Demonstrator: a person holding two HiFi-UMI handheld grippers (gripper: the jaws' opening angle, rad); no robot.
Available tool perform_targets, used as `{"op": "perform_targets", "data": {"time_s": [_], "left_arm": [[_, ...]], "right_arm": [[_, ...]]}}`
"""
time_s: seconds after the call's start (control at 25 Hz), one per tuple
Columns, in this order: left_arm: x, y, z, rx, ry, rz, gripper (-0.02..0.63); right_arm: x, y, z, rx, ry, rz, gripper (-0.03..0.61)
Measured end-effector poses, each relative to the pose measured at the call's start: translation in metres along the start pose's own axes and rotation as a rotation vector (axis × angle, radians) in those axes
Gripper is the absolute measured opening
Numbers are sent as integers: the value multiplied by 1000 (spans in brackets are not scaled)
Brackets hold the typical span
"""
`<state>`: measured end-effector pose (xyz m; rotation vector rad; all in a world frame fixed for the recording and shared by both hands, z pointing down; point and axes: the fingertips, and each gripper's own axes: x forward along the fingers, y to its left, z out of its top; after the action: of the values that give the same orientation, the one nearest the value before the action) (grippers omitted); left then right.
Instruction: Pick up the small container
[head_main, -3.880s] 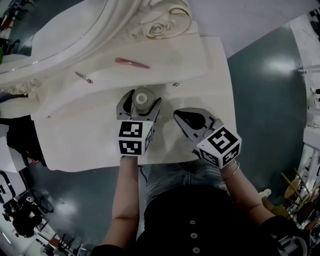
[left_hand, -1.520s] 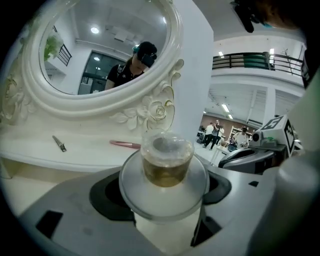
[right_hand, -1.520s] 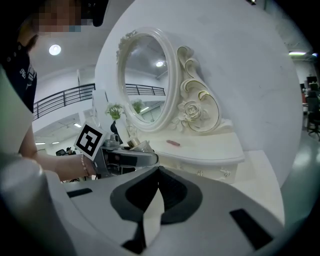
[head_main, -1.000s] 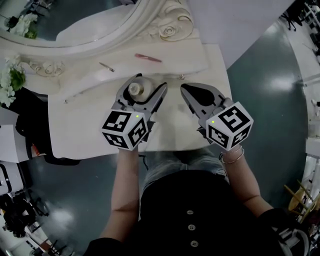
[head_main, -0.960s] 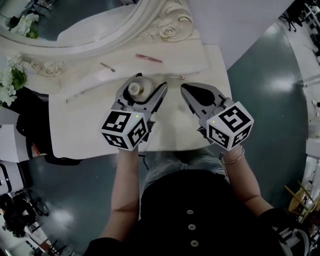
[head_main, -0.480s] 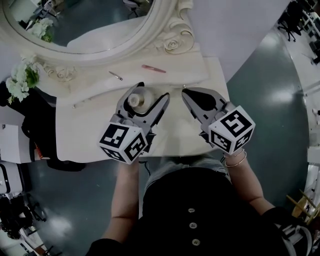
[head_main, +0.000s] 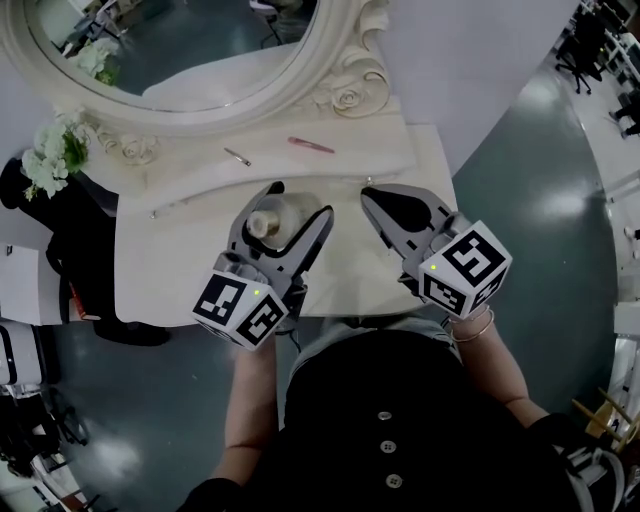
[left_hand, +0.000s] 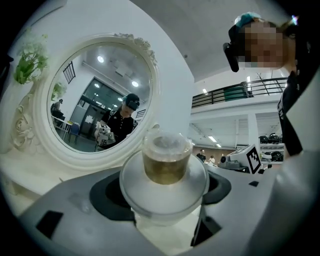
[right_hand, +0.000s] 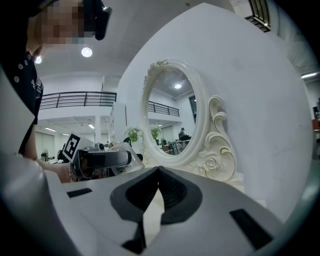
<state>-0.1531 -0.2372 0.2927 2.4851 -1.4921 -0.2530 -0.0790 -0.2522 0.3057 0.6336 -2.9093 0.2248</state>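
A white vanity table (head_main: 170, 285) with an oval mirror (head_main: 190, 45) at its rear edge is set on a grey floor (head_main: 530, 210). The small container (head_main: 262, 222) is clamped between the left gripper's (head_main: 299, 203) jaws over the table's middle. The right gripper (head_main: 371, 196) is seen just beside it, jaws together and empty.
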Motion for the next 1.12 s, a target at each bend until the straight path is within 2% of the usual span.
{"op": "perform_targets", "data": {"time_s": [0.28, 0.6, 0.8, 1.12], "left_arm": [[-13, -8, -9, 3, 0, 4, 328], [-22, -13, -24, 22, 0, 11, 328], [-27, -15, -31, 39, 16, 13, 328], [-31, -13, -38, 17, 29, 21, 328]], "right_arm": [[-2, 7, -1, 0, 0, 10, 2], [0, 22, -9, 16, 0, 59, 2], [1, 31, -17, 75, 8, 88, 2], [3, 38, -27, 79, 31, 89, 2]]}}
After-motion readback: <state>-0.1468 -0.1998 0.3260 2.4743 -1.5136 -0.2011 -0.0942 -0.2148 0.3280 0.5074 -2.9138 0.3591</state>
